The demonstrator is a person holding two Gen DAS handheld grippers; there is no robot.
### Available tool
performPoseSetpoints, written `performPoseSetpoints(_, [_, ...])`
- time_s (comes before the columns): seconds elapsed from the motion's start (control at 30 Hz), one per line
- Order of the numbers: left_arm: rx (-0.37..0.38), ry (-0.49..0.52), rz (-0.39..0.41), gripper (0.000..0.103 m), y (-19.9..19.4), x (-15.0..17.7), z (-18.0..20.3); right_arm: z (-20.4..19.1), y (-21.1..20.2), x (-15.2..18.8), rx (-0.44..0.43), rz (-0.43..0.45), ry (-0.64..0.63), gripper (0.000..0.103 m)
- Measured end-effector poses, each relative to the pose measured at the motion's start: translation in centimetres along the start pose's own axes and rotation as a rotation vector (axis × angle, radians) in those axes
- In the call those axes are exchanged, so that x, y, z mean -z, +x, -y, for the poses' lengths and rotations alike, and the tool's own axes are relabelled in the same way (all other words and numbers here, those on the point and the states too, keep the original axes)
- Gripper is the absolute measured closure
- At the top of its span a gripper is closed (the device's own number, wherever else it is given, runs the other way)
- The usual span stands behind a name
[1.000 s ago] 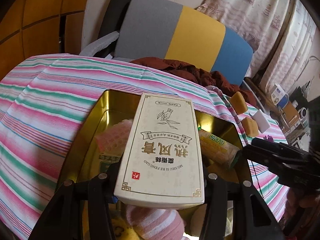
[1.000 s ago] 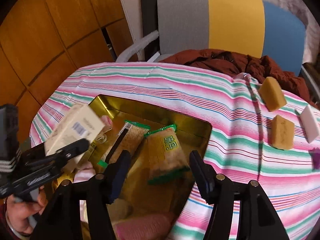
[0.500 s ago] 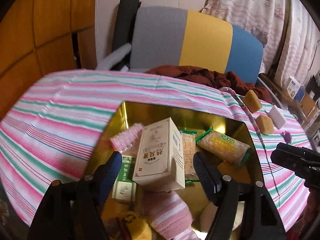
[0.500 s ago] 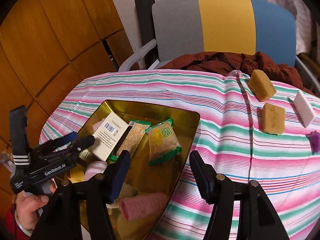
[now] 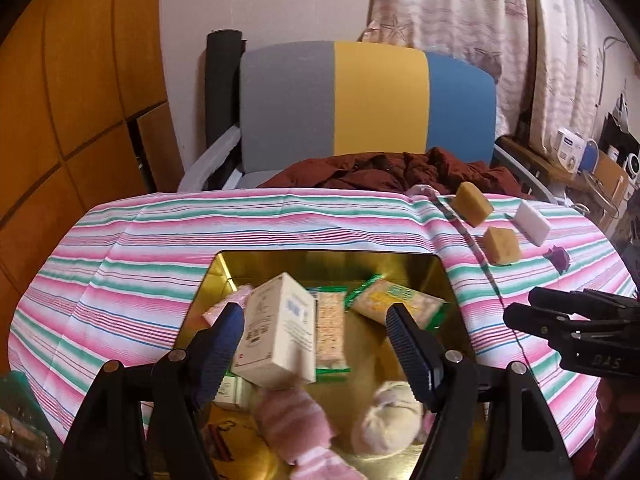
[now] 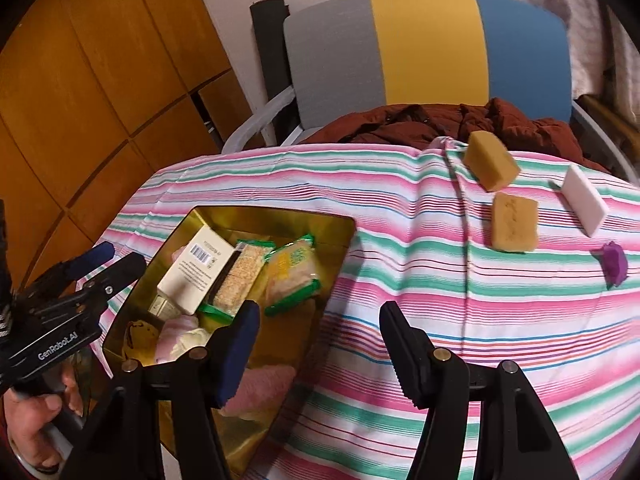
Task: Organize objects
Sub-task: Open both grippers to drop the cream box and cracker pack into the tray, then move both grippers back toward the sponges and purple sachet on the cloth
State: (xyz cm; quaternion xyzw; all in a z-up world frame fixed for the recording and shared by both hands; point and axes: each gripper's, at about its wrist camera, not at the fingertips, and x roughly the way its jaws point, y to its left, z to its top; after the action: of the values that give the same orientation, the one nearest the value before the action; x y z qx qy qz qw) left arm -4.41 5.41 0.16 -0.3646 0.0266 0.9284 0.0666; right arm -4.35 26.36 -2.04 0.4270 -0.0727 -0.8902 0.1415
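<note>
hovering over the gold tin [image 5: 424, 268], both grippers empty

left gripper [image 5: 316, 320] wide open above the cream carton [image 5: 276, 340] leaning on snack packs [image 5: 396, 304] and rolled socks [image 5: 292, 412]; right gripper [image 6: 320, 320] part open, holding nothing, over the striped cloth [image 6: 440, 280].

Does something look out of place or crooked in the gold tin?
Yes. The cream box lies tilted across the snack packets in the gold tin, one end propped up instead of flat.
</note>
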Motion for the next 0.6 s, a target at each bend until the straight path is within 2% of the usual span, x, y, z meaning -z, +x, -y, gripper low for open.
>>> performPoseSetpoints(0.6, [0.061, 0.123, -0.042, 0.028, 0.4, -1.0, 8.9, 9.4, -2.6, 1.0, 0.128, 0.008, 0.097, 0.038])
